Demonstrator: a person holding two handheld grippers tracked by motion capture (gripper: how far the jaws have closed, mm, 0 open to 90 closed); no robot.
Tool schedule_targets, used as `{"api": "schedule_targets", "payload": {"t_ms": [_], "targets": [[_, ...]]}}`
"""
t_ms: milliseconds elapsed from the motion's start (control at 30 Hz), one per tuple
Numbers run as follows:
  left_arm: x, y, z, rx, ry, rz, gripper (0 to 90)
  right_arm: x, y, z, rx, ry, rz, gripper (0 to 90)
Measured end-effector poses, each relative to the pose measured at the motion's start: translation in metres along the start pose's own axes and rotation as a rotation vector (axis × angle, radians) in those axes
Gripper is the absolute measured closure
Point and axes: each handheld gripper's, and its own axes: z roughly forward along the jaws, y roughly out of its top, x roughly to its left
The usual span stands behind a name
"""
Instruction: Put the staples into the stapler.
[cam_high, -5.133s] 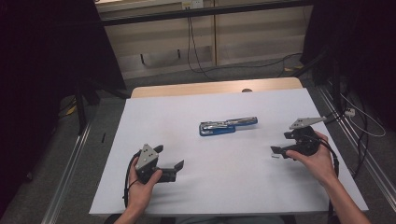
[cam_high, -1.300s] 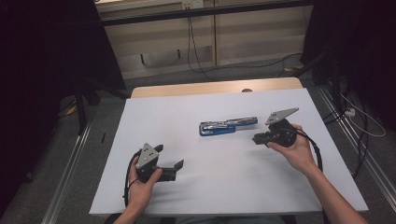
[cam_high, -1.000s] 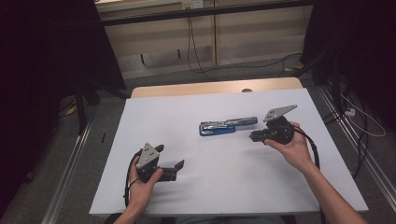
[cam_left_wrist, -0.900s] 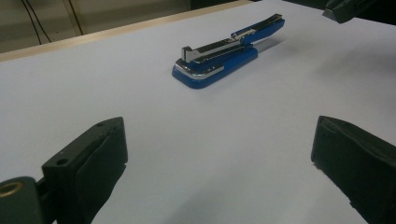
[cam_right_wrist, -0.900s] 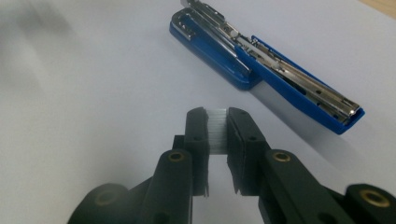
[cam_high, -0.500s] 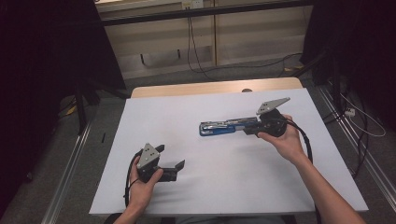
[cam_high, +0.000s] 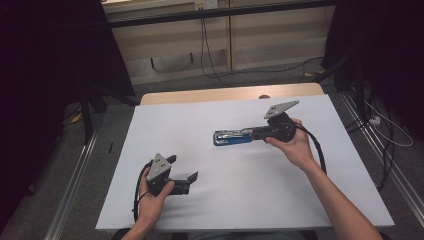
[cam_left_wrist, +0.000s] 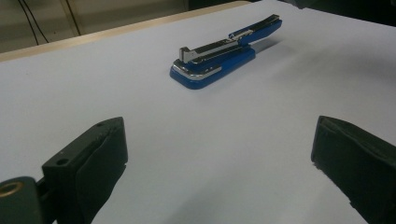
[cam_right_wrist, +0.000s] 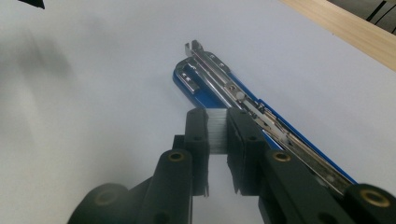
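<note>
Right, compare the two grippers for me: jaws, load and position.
The left gripper has its jaws spread wide with nothing between them; the right gripper has its jaws closed on a strip of staples. The left gripper sits at the near edge of the white table, apart from the blue stapler; the right gripper is at the stapler, over its opened metal channel. Both are black and hand-held.

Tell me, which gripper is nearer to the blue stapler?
The right. The right gripper, holding a strip of staples, hovers right over the stapler; the left gripper rests well short of it, jaws open, near the table's front edge.
</note>
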Motion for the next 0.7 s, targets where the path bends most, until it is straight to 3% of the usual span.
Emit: {"api": "schedule_targets", "payload": {"t_ms": [700], "targets": [[0.000, 0.000, 0.000, 0.002, -0.003, -0.001, 3.9, -0.001, 0.024, 0.025, 0.032, 0.041, -0.035, 79.4]]}}
